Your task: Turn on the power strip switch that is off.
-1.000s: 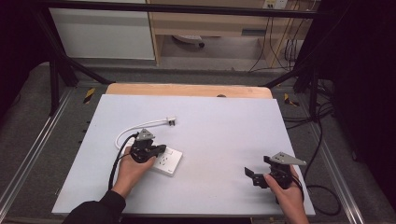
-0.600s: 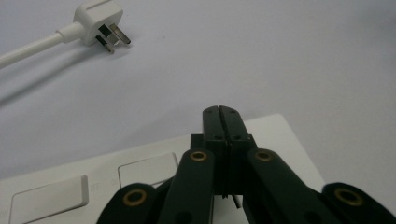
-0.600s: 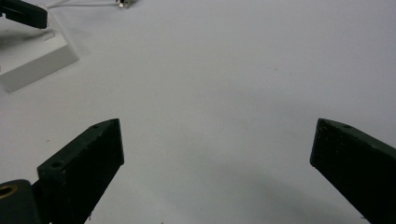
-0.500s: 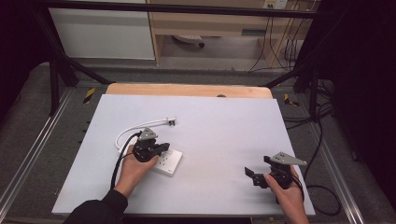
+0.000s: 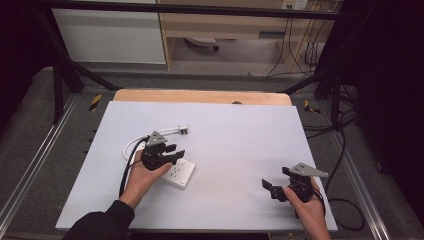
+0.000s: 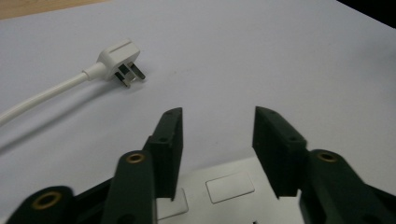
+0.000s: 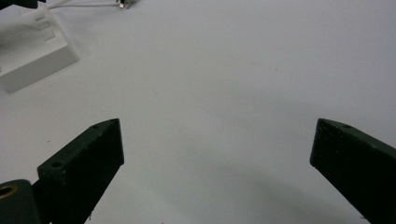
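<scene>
The left gripper (image 6: 217, 140) hangs with its jaws spread and nothing between them, right above the near end of the white socket block (image 6: 229, 186), whose flat face lies just below and between the jaw tips. In the high view the left gripper (image 5: 167, 155) sits over the far left corner of that socket block (image 5: 181, 173). Beyond the jaws and off to their left lies the white plug (image 6: 119, 63), well apart from the tips, resting on its side on the table (image 6: 280, 56) with its metal prongs pointing away to the right; its cord (image 6: 42, 98) runs back toward the left, so the long axis of plug and cord crosses the gripper's line of reach at a slant. The plug (image 5: 182, 129) is far nearer this hand than the other. The right gripper (image 5: 282, 187) waits low over bare table, its jaws wide apart and empty, with the socket block (image 7: 32, 58) far ahead to its left. My guess is the next reach goes forward and left to the plug, taken across its body
</scene>
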Demonstrator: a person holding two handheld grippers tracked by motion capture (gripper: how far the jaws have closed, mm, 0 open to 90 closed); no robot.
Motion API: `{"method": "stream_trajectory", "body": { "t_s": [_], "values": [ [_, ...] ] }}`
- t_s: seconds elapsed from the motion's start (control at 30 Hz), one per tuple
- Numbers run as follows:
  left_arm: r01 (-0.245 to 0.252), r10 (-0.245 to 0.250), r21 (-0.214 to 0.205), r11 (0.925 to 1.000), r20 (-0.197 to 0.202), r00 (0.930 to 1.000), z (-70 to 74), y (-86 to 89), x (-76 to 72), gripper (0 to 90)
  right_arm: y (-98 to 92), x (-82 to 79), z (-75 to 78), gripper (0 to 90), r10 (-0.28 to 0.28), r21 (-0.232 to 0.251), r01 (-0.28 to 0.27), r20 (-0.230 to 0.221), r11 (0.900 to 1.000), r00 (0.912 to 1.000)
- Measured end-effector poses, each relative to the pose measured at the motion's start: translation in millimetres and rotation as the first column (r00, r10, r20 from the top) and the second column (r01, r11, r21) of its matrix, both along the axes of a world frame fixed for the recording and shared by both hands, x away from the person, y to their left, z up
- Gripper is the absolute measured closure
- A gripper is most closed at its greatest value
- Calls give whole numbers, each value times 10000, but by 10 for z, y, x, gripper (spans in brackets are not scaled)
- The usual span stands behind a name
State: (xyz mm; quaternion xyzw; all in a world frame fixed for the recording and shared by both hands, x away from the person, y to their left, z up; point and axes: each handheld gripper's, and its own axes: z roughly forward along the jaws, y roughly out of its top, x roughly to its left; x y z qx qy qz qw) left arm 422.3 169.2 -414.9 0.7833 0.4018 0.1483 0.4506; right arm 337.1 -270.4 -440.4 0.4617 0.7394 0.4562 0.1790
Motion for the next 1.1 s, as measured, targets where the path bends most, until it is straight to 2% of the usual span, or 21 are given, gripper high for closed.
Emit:
{"method": "stream_trajectory", "body": {
  "t_s": [0.1,0.43,0.73,0.9,1.1],
  "values": [
    [-24,23,-128,9999,-64,10000,8,6,10,442,1,-1,0,32,1,3,-1,-13,10000,10000],
    [231,-231,19,9997,-95,9997,42,-66,37,300,2,3,-2,32,14,-2,-14,-3,10000,10000],
    [136,-141,-202,9997,-282,9995,73,-110,48,80,2,0,-2,32,53,20,-53,-33,10000,10000],
    [64,-75,-360,9993,-305,9995,83,-96,49,73,3,2,-2,32,40,29,-40,-44,10000,10000],
    [-26,27,-612,9981,16,10000,137,-35,29,73,4,3,-3,32,52,14,-52,-41,10000,10000]
  ]
}}
